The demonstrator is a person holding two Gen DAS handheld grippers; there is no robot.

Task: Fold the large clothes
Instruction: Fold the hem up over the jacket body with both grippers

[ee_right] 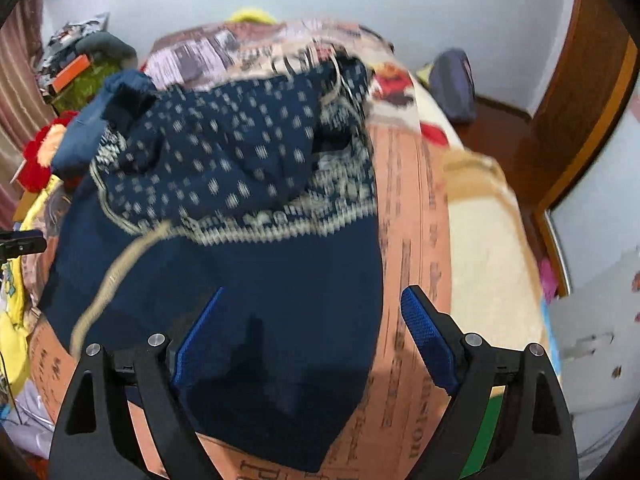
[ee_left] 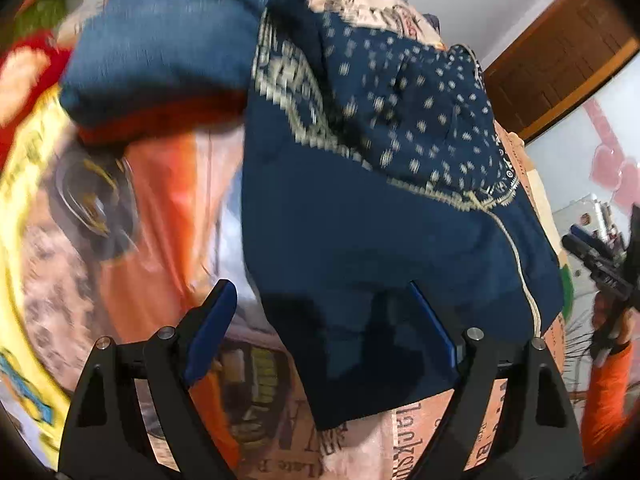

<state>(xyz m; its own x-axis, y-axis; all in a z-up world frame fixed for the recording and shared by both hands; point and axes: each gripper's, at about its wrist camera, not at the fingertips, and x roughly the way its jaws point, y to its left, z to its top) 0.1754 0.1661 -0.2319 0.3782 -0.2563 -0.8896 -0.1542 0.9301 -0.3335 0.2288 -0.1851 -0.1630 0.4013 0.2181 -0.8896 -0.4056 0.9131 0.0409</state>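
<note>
A navy garment with cream dots and a cream patterned border [ee_left: 380, 200] lies bunched on a bed with a printed orange cover [ee_left: 168, 216]. My left gripper [ee_left: 320, 300] is open just above the garment's near plain edge, holding nothing. In the right wrist view the same garment [ee_right: 240, 240] spreads across the cover [ee_right: 416, 240], with a cream cord trailing to the left. My right gripper [ee_right: 316, 300] is open over the garment's near edge, holding nothing. The right gripper also shows at the right edge of the left wrist view [ee_left: 600, 260].
A folded blue garment [ee_left: 160, 40] lies behind the navy one. Red and yellow clothes [ee_right: 44, 148] are piled at the left. A wooden door [ee_right: 580, 120] stands at the right, and a dark bag [ee_right: 452, 80] sits on the floor beside the bed.
</note>
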